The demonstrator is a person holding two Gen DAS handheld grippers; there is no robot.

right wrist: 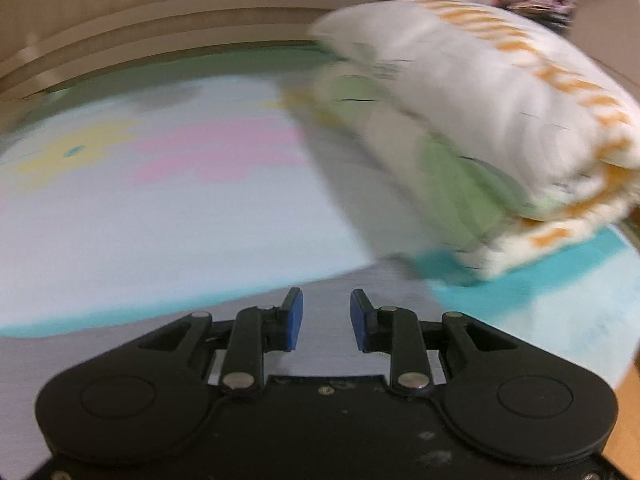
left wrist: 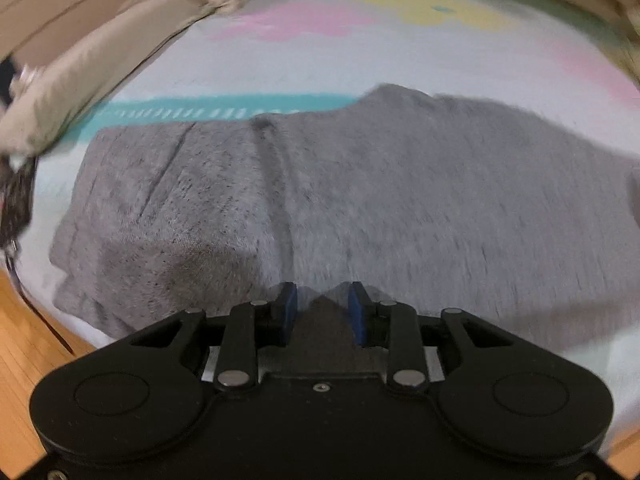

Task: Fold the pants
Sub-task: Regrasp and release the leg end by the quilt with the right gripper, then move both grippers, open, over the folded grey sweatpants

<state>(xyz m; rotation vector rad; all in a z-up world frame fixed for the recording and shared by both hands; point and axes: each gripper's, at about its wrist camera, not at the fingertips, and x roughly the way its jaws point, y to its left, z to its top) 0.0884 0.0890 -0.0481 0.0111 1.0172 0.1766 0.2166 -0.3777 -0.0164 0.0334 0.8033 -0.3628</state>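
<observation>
Pastel flowers and a teal band cover the bed sheet [left wrist: 280, 60] where the grey pants [left wrist: 360, 184] lie flat, apparently already folded lengthwise. Left hand-held gripper [left wrist: 322, 312] hovers at their near edge, jaws spread, pinching nothing. Right hand-held gripper [right wrist: 326, 320] is likewise spread and empty, facing a folded blanket [right wrist: 500, 120]. Judging by this, one fold looks finished; next, both must grip an end and carry it across.

Grey pants [left wrist: 320, 200] are seen spread on a flower-patterned bed sheet [left wrist: 280, 64]. The left gripper [left wrist: 322, 312] is held above them, its blue-padded fingers [left wrist: 289, 308] parted with nothing gripped.
</observation>
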